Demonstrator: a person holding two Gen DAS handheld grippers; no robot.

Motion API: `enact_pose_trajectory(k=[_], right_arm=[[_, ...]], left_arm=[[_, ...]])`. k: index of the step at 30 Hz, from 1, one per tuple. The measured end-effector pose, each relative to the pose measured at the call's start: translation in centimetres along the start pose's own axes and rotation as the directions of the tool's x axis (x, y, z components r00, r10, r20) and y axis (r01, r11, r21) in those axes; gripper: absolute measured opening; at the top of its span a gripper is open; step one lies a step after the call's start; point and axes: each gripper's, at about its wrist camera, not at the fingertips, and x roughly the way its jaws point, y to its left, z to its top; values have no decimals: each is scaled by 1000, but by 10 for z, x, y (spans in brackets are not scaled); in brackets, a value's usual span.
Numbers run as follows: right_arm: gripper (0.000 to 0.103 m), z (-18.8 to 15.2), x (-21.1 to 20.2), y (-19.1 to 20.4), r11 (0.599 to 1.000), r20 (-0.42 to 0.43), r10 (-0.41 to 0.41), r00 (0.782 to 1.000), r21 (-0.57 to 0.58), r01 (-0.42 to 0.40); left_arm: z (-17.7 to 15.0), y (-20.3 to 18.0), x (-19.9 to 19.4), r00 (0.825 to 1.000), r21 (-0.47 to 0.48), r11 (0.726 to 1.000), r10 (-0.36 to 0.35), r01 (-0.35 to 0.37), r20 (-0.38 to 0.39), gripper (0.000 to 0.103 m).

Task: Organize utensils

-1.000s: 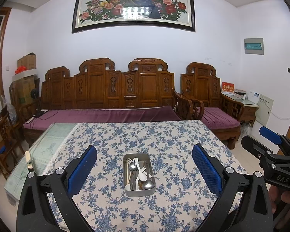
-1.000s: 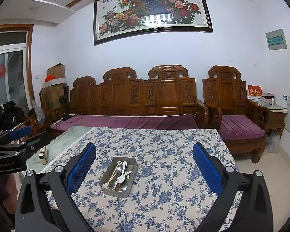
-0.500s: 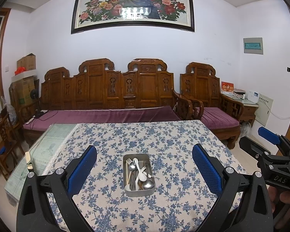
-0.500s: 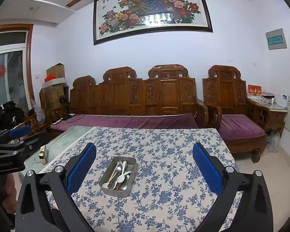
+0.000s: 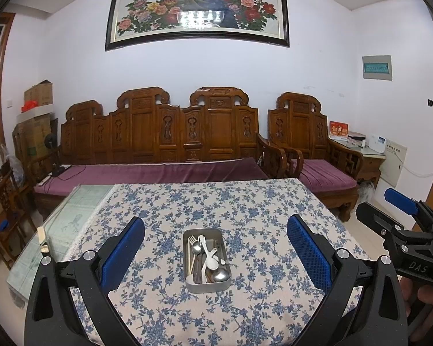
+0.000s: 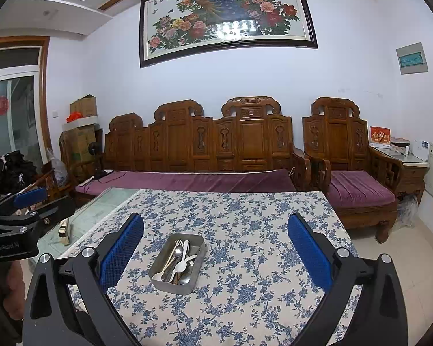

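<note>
The tin [image 5: 207,284] sits alone on the floral cloth [image 5: 245,210], a little nearer the front edge than the middle; the utensils [image 5: 206,255] all lie inside it, heaped lengthwise and crossing one another: a fork, metal spoons, a white spoon, pale and dark sticks; none lies out on the cloth. That fits either a heap waiting to be sorted or pieces already gathered into one container; the pictures do not settle which.

The left gripper [image 5: 215,255] hangs above and short of the tin, jaws spread wide, gripping nothing; the right gripper [image 6: 215,255] matches it from the other side, equally wide and empty; both look held back so the tin stays framed between the pads.

Hidden: the lower ends of the pieces under the pile; how many sticks there are; the table's near edge, cut off by the gripper bodies.
</note>
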Motion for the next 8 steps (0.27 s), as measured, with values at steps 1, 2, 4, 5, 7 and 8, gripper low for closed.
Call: enact_pose_trajectory(k=[1,2,4,5,7,8], right_arm=[[100,0,0,0,1000,0,0,1000,1,0],[100,0,0,0,1000,0,1,1000,1,-1],[100,0,0,0,1000,-1,1,1000,0,-1],[100,0,0,0,1000,0,1,1000,0,-1],[100,0,0,0,1000,-1,0,1000,1,0],[100,0,0,0,1000,-1,0,1000,1,0]], left_arm=[[0,0,0,1000,1,1000,0,0,-1,95],[-1,0,0,1000,-1,1000,0,0,-1,95],[-1,1,0,1000,-4,1000,-4,4,0,95],[-1,2,1,1000,-5,1000,-3,3,0,95],[-1,2,1,1000,-5,1000,-3,3,0,95],[-1,3,1,1000,-5,1000,-4,4,1,95]])
